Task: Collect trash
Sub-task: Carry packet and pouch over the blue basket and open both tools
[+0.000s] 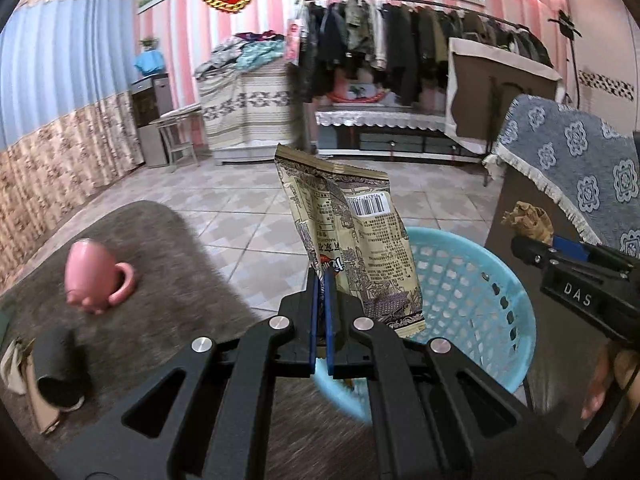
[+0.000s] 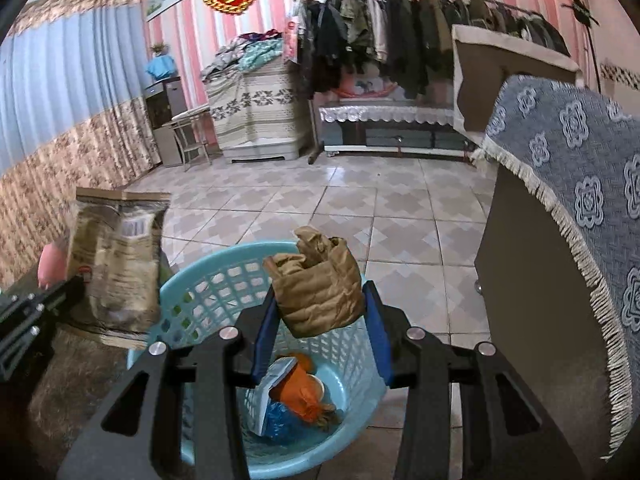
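Pink-striped walls, a rail of hanging coats and a tiled floor form the background; in the foreground a grey table mat (image 1: 168, 248) carries a pink cup (image 1: 98, 276) and, at its near left edge, a dark roll with crumpled paper beside it (image 1: 52, 376). Progress is judged as partial: the blue basket (image 2: 224, 264) already holds several discarded items, an orange wrapper and a blue-and-white packet (image 2: 296, 396) among them; two further pieces are in transit; the roll and paper on the mat appear to remain for collection (whether they count as trash is a judgement). The left gripper (image 1: 321, 280) has its jaws together, clamped on the lower edge of a printed snack bag (image 1: 352, 240); the bag stands nearly upright, long axis vertical with a slight lean to the right in the left wrist view, sealed top edge upward, barcode side toward the camera; it hangs just beside the basket's near rim and not yet clearly over the opening. The right gripper (image 2: 320, 300) has its jaws partly apart, pressed against both sides of a crumpled brown paper wad (image 2: 320, 280); the wad is roughly as tall as wide, with no marked long axis, its twisted end pointing up; it sits directly above the basket opening, so release is judged to be the next step.
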A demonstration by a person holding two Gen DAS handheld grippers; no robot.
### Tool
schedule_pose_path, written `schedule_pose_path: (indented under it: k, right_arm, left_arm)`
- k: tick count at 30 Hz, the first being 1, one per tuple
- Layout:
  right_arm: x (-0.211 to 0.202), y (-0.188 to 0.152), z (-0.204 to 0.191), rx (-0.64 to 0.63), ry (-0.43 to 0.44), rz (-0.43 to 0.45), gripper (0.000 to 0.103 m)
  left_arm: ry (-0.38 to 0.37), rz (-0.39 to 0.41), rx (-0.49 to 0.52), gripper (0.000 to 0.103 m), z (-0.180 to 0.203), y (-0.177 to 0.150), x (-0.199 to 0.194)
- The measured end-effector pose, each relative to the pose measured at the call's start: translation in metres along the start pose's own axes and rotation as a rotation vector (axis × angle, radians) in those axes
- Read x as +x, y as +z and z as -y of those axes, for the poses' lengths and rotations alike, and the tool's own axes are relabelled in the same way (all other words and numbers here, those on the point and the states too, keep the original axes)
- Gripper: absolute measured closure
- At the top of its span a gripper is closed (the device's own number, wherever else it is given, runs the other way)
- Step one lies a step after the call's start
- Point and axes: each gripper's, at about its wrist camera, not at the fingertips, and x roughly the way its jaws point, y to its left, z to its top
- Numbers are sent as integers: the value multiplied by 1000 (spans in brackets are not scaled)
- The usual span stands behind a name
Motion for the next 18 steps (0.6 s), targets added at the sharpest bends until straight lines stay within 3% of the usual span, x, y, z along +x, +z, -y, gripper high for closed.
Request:
schedule_pose_path:
  k: [3, 5, 7, 9, 13, 18]
  right_arm:
    - [7, -1, 9, 24, -10, -14, 62]
    - [8, -1, 11, 20, -13, -13, 62]
    - [9, -1, 12, 21, -10, -14, 62]
    - [9, -2, 10, 22, -6, -23, 62]
    - [12, -3, -1, -8, 3, -36, 62]
    - [15, -3, -24, -43, 29, -47, 61]
  left_arm:
    - [-20, -31, -1, 98, 10, 1, 21]
    - [-33, -60, -22, 84, 8, 2, 31]
    - [-10, -74, -48, 35, 5, 3, 35]
    - [37, -42, -86, 20, -8, 3, 28]
    - [104, -4, -149, 7, -36, 4, 10]
    - [178, 4, -216, 5, -68, -4, -15]
